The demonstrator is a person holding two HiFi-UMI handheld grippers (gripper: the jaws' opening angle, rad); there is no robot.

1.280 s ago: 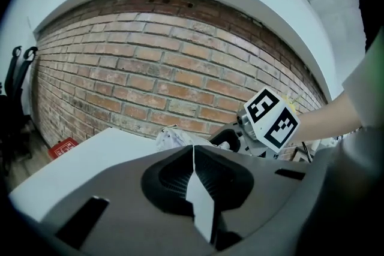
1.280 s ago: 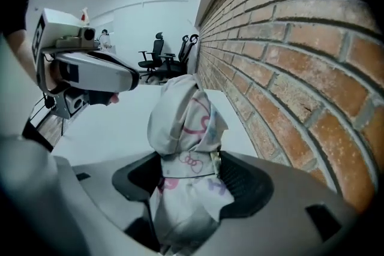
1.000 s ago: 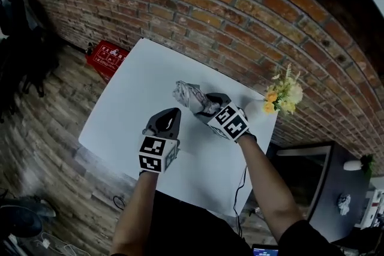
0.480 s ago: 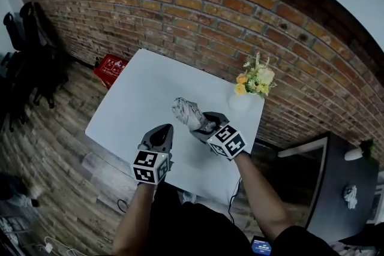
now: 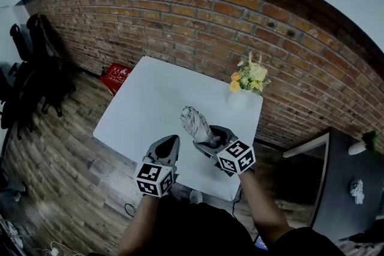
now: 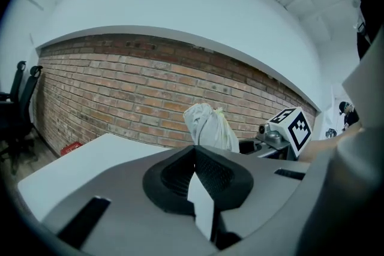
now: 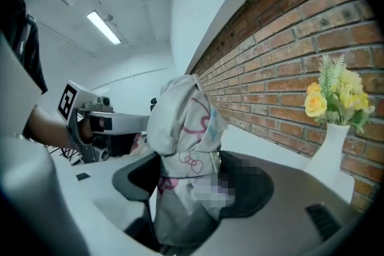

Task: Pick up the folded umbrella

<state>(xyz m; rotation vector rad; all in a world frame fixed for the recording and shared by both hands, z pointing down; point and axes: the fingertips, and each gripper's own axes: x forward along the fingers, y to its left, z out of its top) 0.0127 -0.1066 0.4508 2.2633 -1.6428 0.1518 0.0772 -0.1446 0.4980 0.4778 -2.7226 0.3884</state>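
Note:
The folded umbrella (image 5: 195,123) is a pale grey bundle with pink print, and it stands up out of my right gripper (image 5: 213,138), which is shut on it. In the right gripper view the umbrella (image 7: 183,159) fills the space between the black jaws and points upward, clear of the table. My left gripper (image 5: 166,148) hangs beside it to the left with nothing in it, its jaws closed together. From the left gripper view the umbrella (image 6: 209,127) shows beyond the shut gripper (image 6: 197,180), with the right gripper's marker cube (image 6: 294,125) next to it.
A white table (image 5: 150,99) stands against a brick wall (image 5: 180,15). A white vase with yellow flowers (image 5: 246,84) sits at its far right corner. A red crate (image 5: 117,78) lies on the wooden floor to the left, and a dark desk (image 5: 336,183) stands at the right.
The umbrella has come up off the table in my right gripper and now points more upright. Both grippers sit lower in the head view, which has tilted so more of the wall shows.

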